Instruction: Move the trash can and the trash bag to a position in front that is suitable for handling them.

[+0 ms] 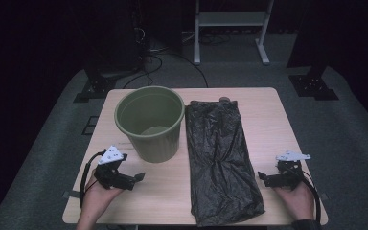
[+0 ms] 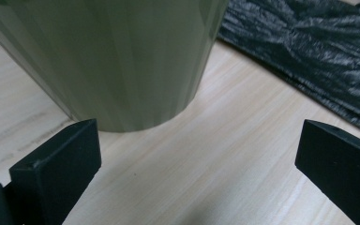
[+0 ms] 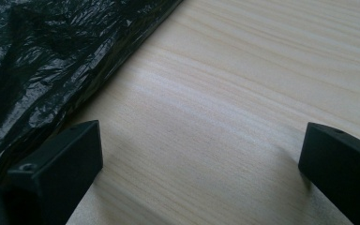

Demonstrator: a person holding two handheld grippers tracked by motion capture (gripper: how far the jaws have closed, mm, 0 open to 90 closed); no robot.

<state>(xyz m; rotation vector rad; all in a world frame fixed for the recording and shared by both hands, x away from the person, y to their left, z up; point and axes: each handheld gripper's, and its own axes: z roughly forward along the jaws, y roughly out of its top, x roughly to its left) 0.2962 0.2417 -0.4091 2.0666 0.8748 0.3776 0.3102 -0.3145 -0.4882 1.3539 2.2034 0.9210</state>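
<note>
A dark room with grey carpet surrounds a pale wooden worktop point(image 1: 263, 110). An olive bin point(image 1: 150, 122) stands upright left of centre, touching a flat black bag point(image 1: 218, 158) beside it. The left hand-held gripper point(image 1: 136, 179) sits near the bin's base, jaws wide; the right hand-held gripper point(image 1: 263, 178) sits just beside the bag, jaws wide and empty.

light: dim, overhead | surroundings: black | close views: soft, slight glare

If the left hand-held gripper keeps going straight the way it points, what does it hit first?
Probably the green bin: its lower wall stands just ahead of the open left hand-held gripper, slightly left of centre. The black bag lies farther right.
</note>
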